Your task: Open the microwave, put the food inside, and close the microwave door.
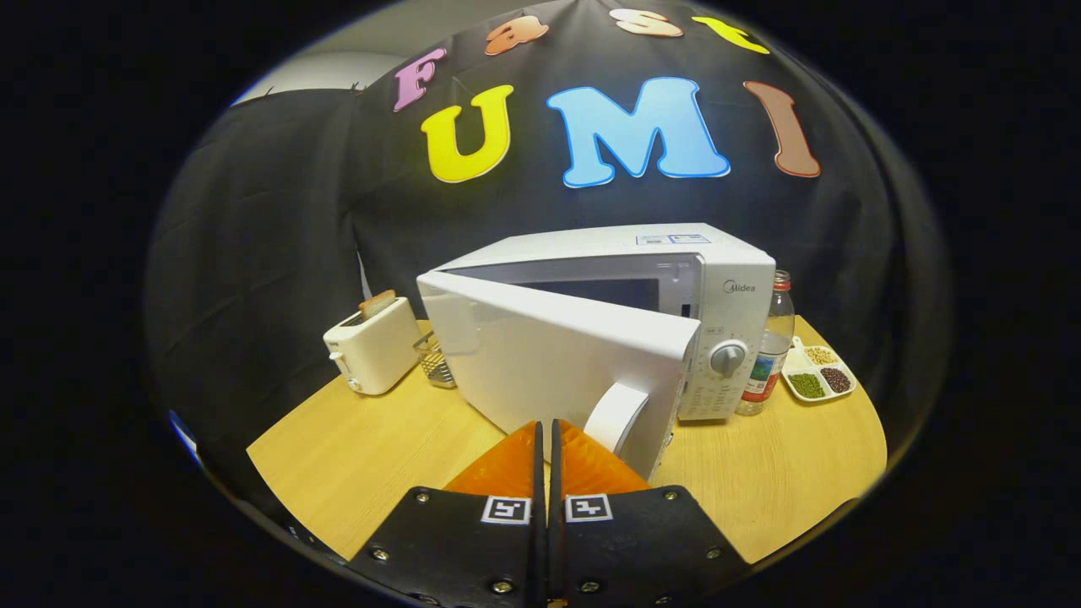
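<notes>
On the wooden counter (363, 456) stand one white microwave (676, 279), one white toaster (372, 346) with a single slice of bread (377, 302) sticking up from its slot, one small wire basket (433, 359), one clear water bottle (770, 346) and one white divided dish (817, 373) with three compartments of beans or grains: pale, green and dark. The microwave sits at 12 o'clock from the gripper (547, 431); its door (557, 359) is swung partly open, hinged on the side nearer the toaster, with its free edge and white handle (615, 415) closest to the fingers. The toaster and basket lie at about 10 o'clock, the bottle and dish at about 2 o'clock, the bottle just beside the microwave's control panel (718, 355). The two fingers are pressed together, no gap between them, and hold nothing; their tips sit just beside the door handle, at the door's lower edge, though actual contact cannot be told
</notes>
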`<state>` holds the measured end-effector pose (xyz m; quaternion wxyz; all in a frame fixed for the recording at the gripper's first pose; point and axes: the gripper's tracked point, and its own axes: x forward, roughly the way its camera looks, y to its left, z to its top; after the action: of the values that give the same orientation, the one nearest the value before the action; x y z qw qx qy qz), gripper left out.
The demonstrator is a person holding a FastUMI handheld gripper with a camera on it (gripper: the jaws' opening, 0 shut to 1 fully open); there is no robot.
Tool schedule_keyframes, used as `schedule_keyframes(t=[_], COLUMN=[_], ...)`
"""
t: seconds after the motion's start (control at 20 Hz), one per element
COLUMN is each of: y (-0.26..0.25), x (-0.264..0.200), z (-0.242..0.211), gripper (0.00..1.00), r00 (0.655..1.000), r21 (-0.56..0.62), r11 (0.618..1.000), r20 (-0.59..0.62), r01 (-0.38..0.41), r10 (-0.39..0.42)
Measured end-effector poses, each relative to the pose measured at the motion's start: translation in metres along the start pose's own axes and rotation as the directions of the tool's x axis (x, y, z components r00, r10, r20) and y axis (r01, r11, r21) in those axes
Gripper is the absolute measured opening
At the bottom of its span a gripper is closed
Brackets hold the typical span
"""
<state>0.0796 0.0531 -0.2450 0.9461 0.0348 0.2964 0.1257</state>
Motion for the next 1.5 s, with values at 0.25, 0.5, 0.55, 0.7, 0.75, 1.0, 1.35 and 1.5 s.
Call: schedule_keyframes(t=[0.25, 0.5, 0.55, 0.7, 0.75, 1.0, 1.35, 1.5], y=[-0.026, -0.048, -0.052, -0.061, -0.062, -0.075, -0.075, -0.076], x=[0.025, 0.052, 0.057, 0.071, 0.075, 0.095, 0.095, 0.076], z=[0.018, 0.035, 0.038, 0.044, 0.047, 0.062, 0.067, 0.078], gripper=[0.01, 0.01, 0.01, 0.01, 0.01, 0.01, 0.01, 0.01], r00=[0.999, 0.994, 0.993, 0.99, 0.989, 0.979, 0.968, 0.963], r21=[0.038, 0.058, 0.062, 0.068, 0.068, 0.066, 0.075, 0.072], r11=[0.998, 0.994, 0.992, 0.989, 0.989, 0.98, 0.97, 0.968], r20=[0.022, 0.04, 0.042, 0.047, 0.05, 0.072, 0.078, 0.108], r01=[0.049, 0.096, 0.106, 0.128, 0.133, 0.188, 0.233, 0.239], r10=[-0.05, -0.099, -0.109, -0.131, -0.137, -0.192, -0.239, -0.246])
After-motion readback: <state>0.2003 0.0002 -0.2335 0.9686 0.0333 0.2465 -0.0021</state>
